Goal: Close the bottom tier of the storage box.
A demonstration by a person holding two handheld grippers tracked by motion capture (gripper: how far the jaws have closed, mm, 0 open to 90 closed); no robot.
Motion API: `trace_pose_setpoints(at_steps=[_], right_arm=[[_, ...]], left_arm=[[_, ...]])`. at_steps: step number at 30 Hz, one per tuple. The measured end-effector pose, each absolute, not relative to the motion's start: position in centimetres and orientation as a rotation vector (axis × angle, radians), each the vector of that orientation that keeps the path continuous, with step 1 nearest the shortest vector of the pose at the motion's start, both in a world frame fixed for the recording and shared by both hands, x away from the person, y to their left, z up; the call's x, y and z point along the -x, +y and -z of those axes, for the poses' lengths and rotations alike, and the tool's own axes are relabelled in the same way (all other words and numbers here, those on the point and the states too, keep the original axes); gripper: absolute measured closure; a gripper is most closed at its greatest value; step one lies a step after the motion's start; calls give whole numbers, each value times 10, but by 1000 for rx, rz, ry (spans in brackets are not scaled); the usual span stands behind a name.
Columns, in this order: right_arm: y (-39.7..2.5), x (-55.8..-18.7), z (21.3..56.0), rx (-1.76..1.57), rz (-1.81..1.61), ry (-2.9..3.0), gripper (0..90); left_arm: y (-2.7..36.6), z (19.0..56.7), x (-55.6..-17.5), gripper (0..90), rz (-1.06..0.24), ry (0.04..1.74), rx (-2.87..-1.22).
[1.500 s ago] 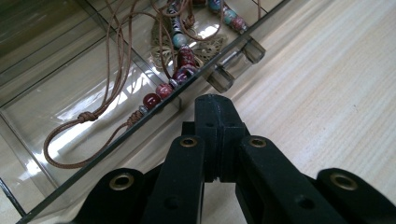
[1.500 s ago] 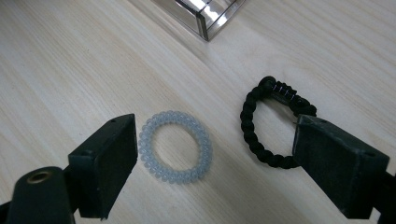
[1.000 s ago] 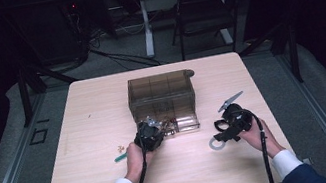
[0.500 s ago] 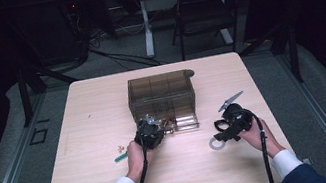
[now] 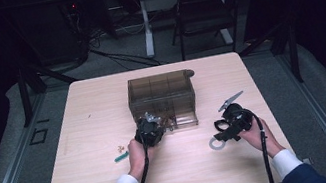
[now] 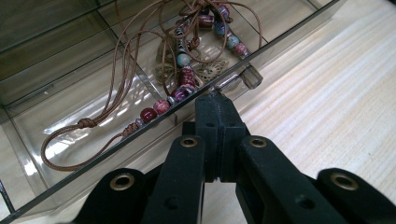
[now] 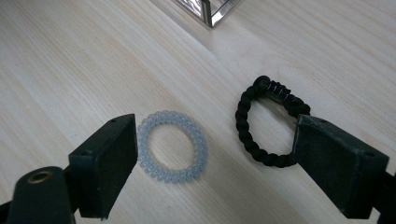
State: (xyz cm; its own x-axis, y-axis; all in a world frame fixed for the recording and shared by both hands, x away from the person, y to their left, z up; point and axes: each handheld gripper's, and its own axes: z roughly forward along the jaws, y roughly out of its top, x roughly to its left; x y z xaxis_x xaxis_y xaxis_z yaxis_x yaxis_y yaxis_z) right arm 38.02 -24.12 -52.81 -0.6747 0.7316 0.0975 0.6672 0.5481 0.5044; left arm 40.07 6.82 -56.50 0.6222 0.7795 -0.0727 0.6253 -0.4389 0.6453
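From above, a pale wood-grain table (image 5: 103,107) stands in a dark room, a smoked clear plastic drawer box (image 5: 161,94) at its centre.

At the box's open drawer, the left tool (image 6: 219,100) is pinched closed on the small clear knob (image 6: 250,77); a beaded brown cord necklace (image 6: 182,79) lies inside.

Right of the box, the right tool (image 7: 217,154) gapes wide over a translucent coiled ring (image 7: 172,145) and a black braided bracelet (image 7: 261,116).

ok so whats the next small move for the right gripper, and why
Probably shift the right gripper over one ring and close. Its jaws stand wide open on the table, with the clear coil ring by one jaw and the black braided bracelet by the other, so neither is centred. The left gripper is shut at the drawer handle, and the drawer stands open with a bead necklace inside.
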Motion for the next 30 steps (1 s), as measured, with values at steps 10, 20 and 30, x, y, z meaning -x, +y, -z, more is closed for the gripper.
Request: trace_pose_setpoints(at_steps=[10,20,30], right_arm=[[-242,-381,527,-1192,-760,2668,139],[-242,-381,528,-1193,-760,2668,139],[-242,-381,528,-1193,-762,2669,139]], left_arm=[[68,566,-407,900,-332,1127,-2177],[68,568,-415,900,-348,1163,-2148],[66,568,-423,900,-368,1194,-2127]])
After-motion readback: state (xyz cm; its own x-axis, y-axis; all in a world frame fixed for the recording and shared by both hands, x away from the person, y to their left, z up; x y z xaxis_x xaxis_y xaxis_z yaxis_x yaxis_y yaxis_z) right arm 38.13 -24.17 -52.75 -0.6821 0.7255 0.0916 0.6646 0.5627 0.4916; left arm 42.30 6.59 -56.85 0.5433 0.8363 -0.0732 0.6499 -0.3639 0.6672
